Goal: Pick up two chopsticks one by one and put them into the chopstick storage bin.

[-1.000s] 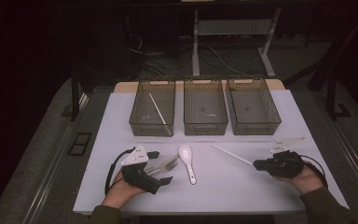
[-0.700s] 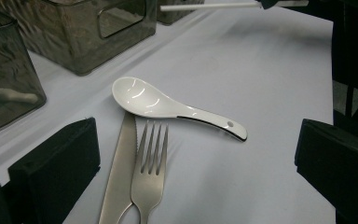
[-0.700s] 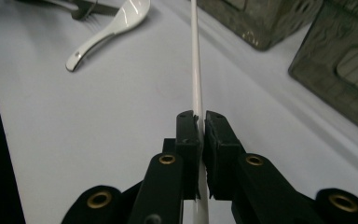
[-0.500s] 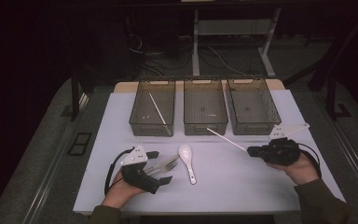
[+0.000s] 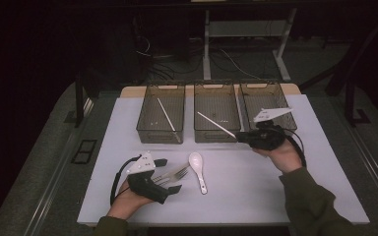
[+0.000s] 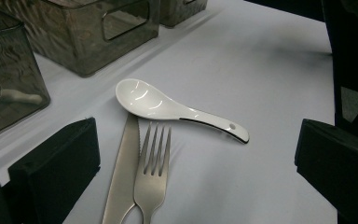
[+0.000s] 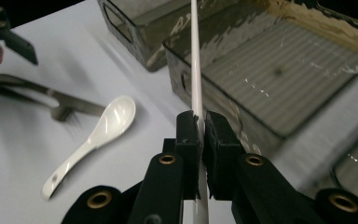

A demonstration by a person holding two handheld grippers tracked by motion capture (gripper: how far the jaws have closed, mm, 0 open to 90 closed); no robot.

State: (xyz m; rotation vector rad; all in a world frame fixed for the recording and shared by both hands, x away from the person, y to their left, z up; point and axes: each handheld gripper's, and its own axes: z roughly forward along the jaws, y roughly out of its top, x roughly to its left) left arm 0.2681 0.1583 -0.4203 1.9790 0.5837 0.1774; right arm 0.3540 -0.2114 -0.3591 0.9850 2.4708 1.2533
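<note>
Left tongs (image 5: 170,175) rest low, jaws apart; right tongs (image 5: 240,136) raised, jaws clamped shut

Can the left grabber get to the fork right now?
Probably yes. The left gripper rests on the table with its jaws open, and the fork lies right between them beside the knife. Nothing covers the fork; the white spoon lies just beyond the tines.
</note>
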